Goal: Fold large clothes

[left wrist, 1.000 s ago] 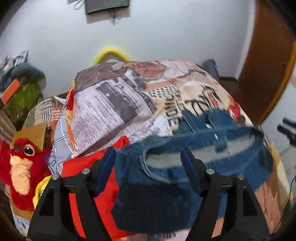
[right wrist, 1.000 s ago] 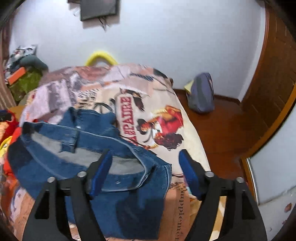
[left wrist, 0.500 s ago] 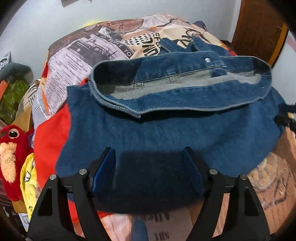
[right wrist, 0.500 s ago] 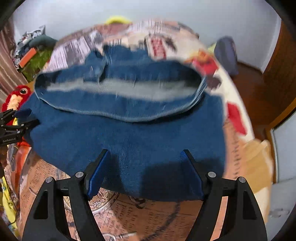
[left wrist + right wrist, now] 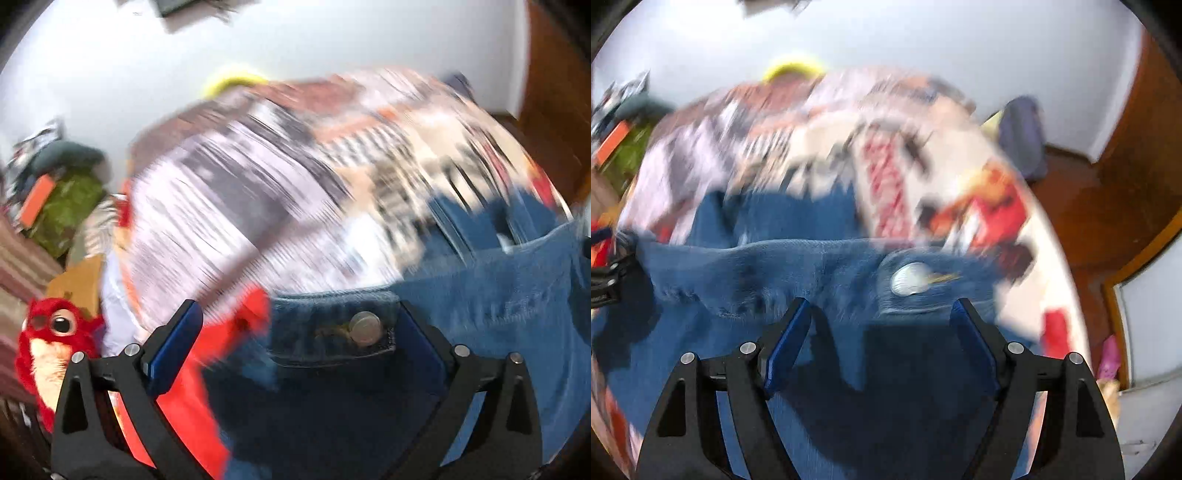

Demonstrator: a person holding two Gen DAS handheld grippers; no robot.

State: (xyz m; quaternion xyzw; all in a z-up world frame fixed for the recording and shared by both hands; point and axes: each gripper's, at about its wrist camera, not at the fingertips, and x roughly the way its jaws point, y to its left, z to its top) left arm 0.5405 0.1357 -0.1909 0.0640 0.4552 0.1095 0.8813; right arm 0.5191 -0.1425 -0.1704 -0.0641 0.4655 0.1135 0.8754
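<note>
A blue denim garment lies on the bed with the printed cover. In the left wrist view my left gripper is open, its blue pads on either side of the denim's left corner with a metal button. In the right wrist view the denim spreads left, and my right gripper is open over its right corner, just below another metal button. Both views are motion-blurred. I cannot tell whether the pads touch the cloth.
A red cloth lies under the denim's left side. A red plush toy sits at far left, clutter behind it. A dark bag stands on the wooden floor right of the bed. A white wall is behind.
Both grippers have dropped low and forward to the denim's near corners; half a second ago they looked down on the whole garment. Both jaws stay open.
</note>
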